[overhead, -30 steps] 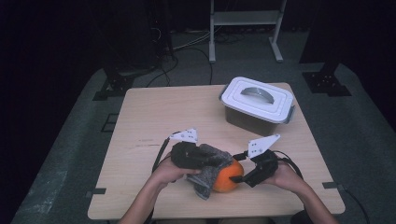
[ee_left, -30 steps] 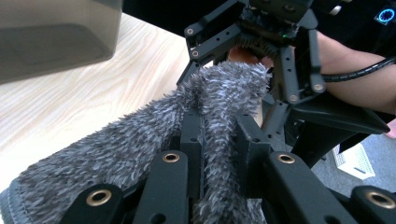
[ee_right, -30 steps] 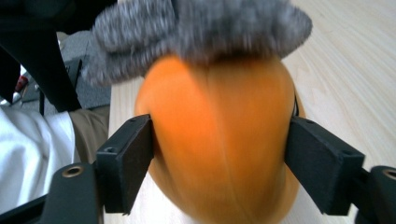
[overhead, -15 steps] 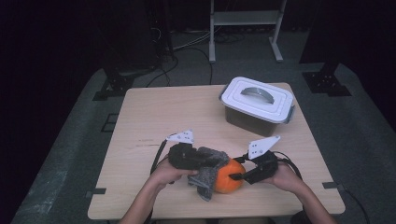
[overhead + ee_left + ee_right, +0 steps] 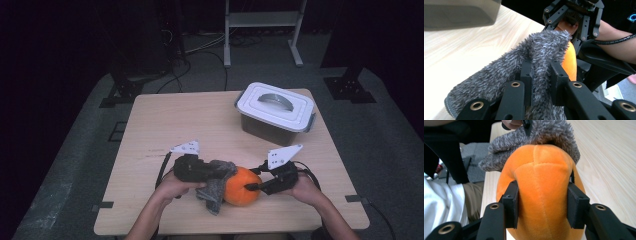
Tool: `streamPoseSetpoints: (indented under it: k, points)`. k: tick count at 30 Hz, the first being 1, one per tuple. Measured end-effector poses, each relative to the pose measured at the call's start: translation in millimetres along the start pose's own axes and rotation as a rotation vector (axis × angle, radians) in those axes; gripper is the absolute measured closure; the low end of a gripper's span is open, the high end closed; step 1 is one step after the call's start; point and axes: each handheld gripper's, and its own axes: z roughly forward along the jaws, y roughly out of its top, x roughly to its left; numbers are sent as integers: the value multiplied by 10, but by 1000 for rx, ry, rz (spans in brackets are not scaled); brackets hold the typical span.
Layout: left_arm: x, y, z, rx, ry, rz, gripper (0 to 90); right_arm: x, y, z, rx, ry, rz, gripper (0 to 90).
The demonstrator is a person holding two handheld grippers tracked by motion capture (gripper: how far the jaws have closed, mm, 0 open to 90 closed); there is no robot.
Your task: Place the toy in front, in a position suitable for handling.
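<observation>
Now, in the high view, the orange plush ball (image 5: 241,186) sits low and centre in the frame on the wooden counter (image 5: 200,125), with a fuzzy grey cloth (image 5: 218,182) draped against its left side. The left hand-held gripper (image 5: 212,175) comes in from the lower left, its jaws pinched tight on the cloth, and it has crept toward the ball since a second ago. The right hand-held gripper (image 5: 250,187) reaches in from the lower right; its jaws have just been closing and now sit against the ball. A lidded white box (image 5: 276,112) stands untouched in the upper right. In the left gripper view, the black jaws rise from the bottom edge with a fold of cloth (image 5: 524,75) squeezed between them, a strip of orange ball (image 5: 570,63) just behind it, and the other gripper at the top. In the right gripper view, the two pads press the ball (image 5: 541,187) on both sides, denting the plush, while the cloth (image 5: 541,135) lies over its top. With the ball newly steadied, wiping or wrapping it with the cloth looks ready to go on.
</observation>
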Motion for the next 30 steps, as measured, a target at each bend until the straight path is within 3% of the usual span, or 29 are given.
streamPoseSetpoints:
  k: [8, 11, 14, 18, 26, 30]
  points:
    - [-77, 118, -267, -42, 31, 41, 758, -31, 180, 198, -69, 57, -10, 520]
    - [-62, 104, -285, -33, 38, 39, 758, -43, 207, 290, -67, 66, -19, 514]
    - [-22, 23, -224, -11, 37, 25, 752, -61, 148, 345, -28, 65, -22, 502]
    - [12, -34, -168, -31, 18, 2, 752, -89, 67, 276, -26, 71, -12, 474]
    - [22, 19, -58, 2, 28, 5, 753, -193, -155, 57, -28, 59, 66, 430]
    - [16, 58, 20, 8, 25, 7, 753, -156, -154, 12, 1, 34, 92, 320]
